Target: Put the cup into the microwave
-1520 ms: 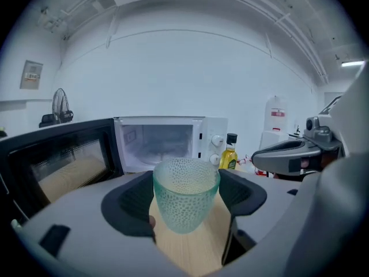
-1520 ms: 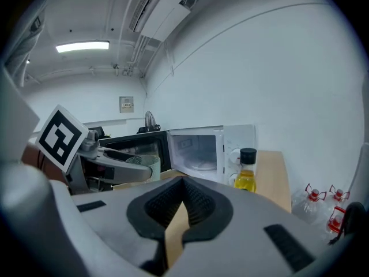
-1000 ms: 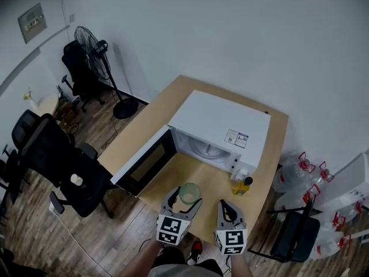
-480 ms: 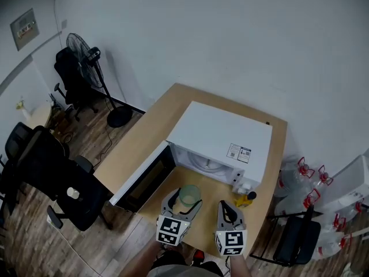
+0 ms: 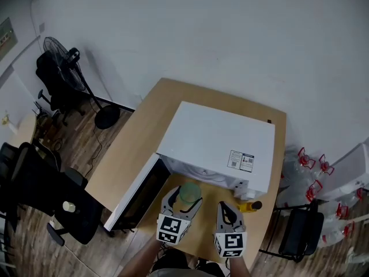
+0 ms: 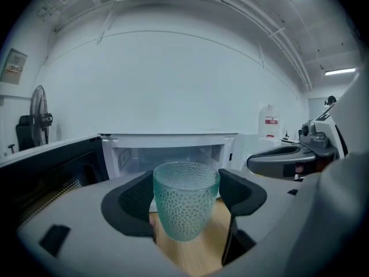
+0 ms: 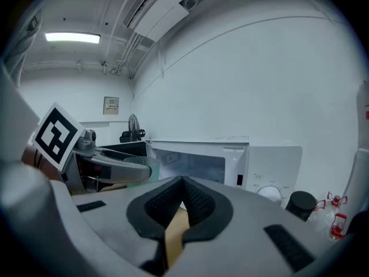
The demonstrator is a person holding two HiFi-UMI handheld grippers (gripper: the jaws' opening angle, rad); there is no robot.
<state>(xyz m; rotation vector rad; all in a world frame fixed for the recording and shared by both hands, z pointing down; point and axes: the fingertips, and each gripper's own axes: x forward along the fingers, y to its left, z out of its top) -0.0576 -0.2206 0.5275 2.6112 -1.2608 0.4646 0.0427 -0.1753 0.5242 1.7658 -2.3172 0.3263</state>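
A pale green dimpled glass cup [image 6: 184, 199] stands upright between the jaws of my left gripper [image 6: 185, 203], which is shut on it; it also shows as the cup [image 5: 189, 193] in the head view, held by the left gripper [image 5: 183, 199] over the table in front of the microwave. The white microwave [image 5: 216, 146] has its door [image 5: 137, 194] swung open to the left, and its lit cavity [image 6: 167, 154] lies straight beyond the cup. My right gripper [image 5: 228, 213] is beside the left one, shut with nothing in it, its pads [image 7: 199, 203] touching.
The wooden table [image 5: 130, 143] carries the microwave. A small yellow bottle with a black cap [image 5: 251, 205] stands by the microwave's right front corner. Black office chairs [image 5: 40, 183] and a standing fan [image 5: 57, 53] are to the left; water jugs [image 5: 311, 169] on the right.
The head view has shifted, so the microwave and table sit lower and nearer in the picture. Both grippers keep their places, the left one still holding the cup.
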